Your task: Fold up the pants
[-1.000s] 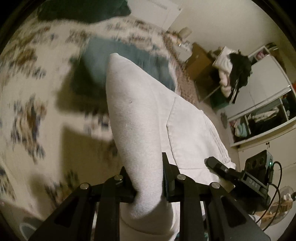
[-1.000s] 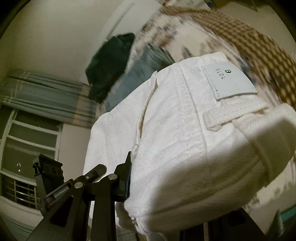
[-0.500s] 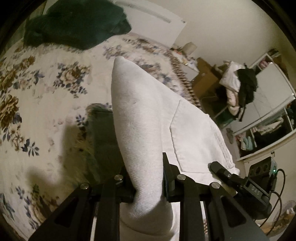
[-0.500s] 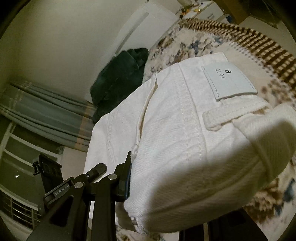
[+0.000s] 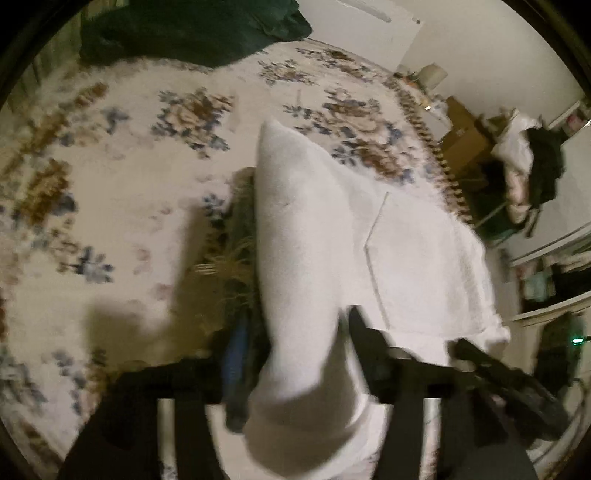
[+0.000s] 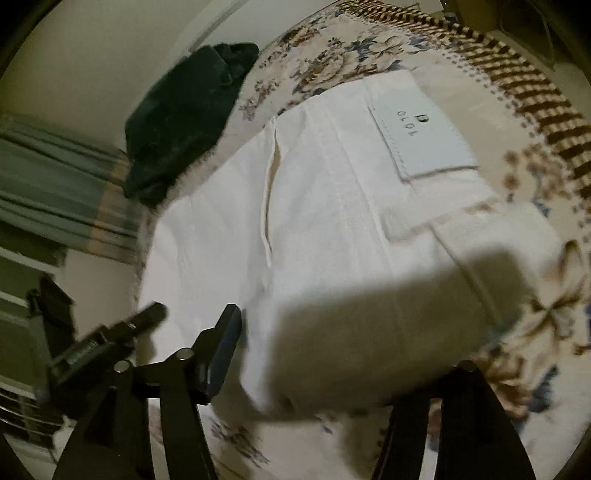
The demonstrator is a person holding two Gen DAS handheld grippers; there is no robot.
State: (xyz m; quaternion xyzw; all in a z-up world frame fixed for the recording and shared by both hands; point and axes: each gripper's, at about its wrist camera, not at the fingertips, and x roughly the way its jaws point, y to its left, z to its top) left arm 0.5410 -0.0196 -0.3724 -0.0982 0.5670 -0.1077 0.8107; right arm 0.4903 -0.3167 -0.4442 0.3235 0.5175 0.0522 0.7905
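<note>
Item: white pants (image 5: 314,258), folded, lying on the floral bed (image 5: 129,184). Both my tools, left (image 5: 295,354) and right (image 6: 332,350), have just been opening, cloth between their jaws; withdrawing carelessly risks snagging and undoing the fold.

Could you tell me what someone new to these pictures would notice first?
The folded white pants fill the middle of both views, lying on a floral bedspread, with a white brand patch facing up near the waistband. Both the left gripper and the right gripper have just been opening, and the cloth sits between their fingers. A dark green garment lies at the bed's far end.
</note>
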